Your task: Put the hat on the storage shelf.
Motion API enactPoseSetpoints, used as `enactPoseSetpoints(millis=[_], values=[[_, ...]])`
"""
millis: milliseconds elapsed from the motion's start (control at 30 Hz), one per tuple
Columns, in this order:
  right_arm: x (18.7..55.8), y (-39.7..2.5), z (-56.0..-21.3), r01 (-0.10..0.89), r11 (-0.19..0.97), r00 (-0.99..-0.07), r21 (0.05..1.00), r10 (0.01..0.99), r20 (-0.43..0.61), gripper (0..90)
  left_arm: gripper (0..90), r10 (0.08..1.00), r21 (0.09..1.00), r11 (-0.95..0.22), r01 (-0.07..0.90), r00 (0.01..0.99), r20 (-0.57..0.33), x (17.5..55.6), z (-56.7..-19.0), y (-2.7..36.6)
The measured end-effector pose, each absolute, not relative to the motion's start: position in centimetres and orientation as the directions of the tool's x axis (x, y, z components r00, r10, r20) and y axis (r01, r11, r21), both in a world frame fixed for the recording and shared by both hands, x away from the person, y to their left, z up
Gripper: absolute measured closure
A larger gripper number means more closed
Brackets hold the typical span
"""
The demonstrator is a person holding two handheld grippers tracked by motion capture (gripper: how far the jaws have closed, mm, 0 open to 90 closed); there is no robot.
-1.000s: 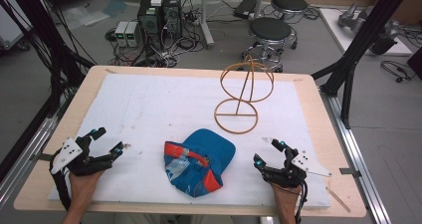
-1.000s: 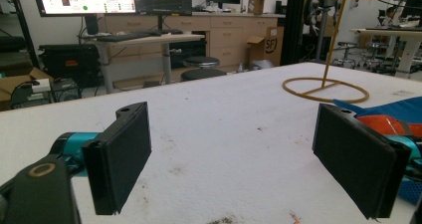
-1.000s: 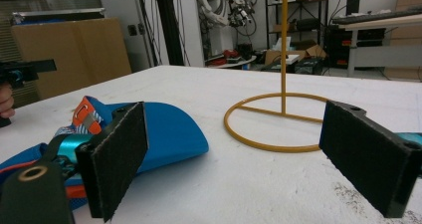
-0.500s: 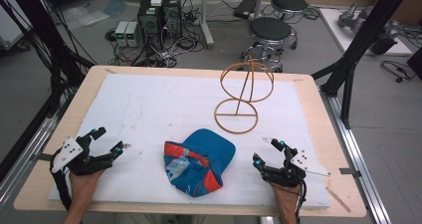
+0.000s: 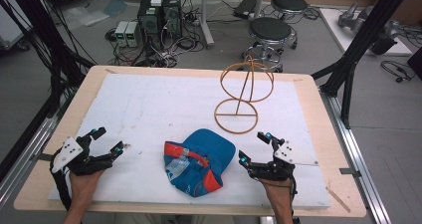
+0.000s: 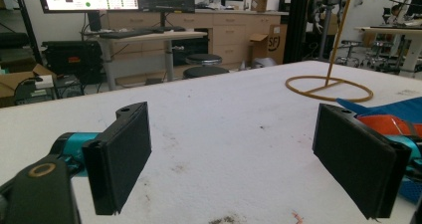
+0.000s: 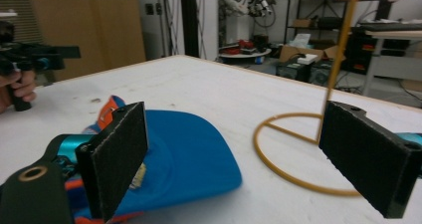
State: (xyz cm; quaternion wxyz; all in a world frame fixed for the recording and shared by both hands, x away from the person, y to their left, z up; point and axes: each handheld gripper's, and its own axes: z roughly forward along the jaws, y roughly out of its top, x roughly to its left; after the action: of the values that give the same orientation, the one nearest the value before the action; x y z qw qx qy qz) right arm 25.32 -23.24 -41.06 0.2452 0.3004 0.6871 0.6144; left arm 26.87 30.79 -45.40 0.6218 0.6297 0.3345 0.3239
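One blue and orange cap and one yellow wire stand sit on the white table cover, the cap at the near edge midway between the two grippers and the stand just beyond it to the right. The left gripper and the right gripper each have their jaws spread wide, holding nothing and apart from the cap. The cap's long axis runs from near-left to far-right, with its blue brim toward the stand.
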Motion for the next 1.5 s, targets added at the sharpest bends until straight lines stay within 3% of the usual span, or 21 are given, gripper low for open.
enactPoseSetpoints(millis=[300, 367, 867, 1033, 1200, 1500], values=[[26.6, -19.6, -38.8, 0.126, 0.168, -0.758, 0.978, 0.653, -0.014, 11.1, 15.7, 0.823, 1.0, -0.003, 0.018, 0.568, -0.007, 26.9, -45.4, 30.8], [26.7, -18.8, -38.6, 0.127, 0.2, -0.779, 0.971, 0.626, -0.027, 14.9, 15.6, 0.823, 1.0, -0.004, 0.018, 0.568, -0.007, 26.9, -45.4, 30.8], [28.4, -14.0, -38.1, 0.225, 0.405, -0.857, 0.886, 0.515, -0.018, 19.9, 15.6, 0.821, 1.0, -0.002, 0.017, 0.571, -0.008, 26.9, -45.4, 30.8], [28.9, -13.1, -38.6, 0.259, 0.445, -0.863, 0.857, 0.506, -0.002, 27.3, 15.6, 0.82, 1.0, -0.003, 0.019, 0.573, -0.009, 26.9, -45.4, 30.8], [29.6, -11.8, -39.5, 0.319, 0.504, -0.86, 0.802, 0.511, 0.021, 40.2, 15.6, 0.819, 1.0, -0.003, 0.017, 0.573, -0.007, 26.9, -45.4, 30.8], [29.8, -10.2, -40.9, 0.339, 0.603, -0.878, 0.722, 0.478, 0.013, 50.7, 15.6, 0.819, 1.0, -0.005, 0.017, 0.574, -0.005, 26.8, -45.4, 30.8]])
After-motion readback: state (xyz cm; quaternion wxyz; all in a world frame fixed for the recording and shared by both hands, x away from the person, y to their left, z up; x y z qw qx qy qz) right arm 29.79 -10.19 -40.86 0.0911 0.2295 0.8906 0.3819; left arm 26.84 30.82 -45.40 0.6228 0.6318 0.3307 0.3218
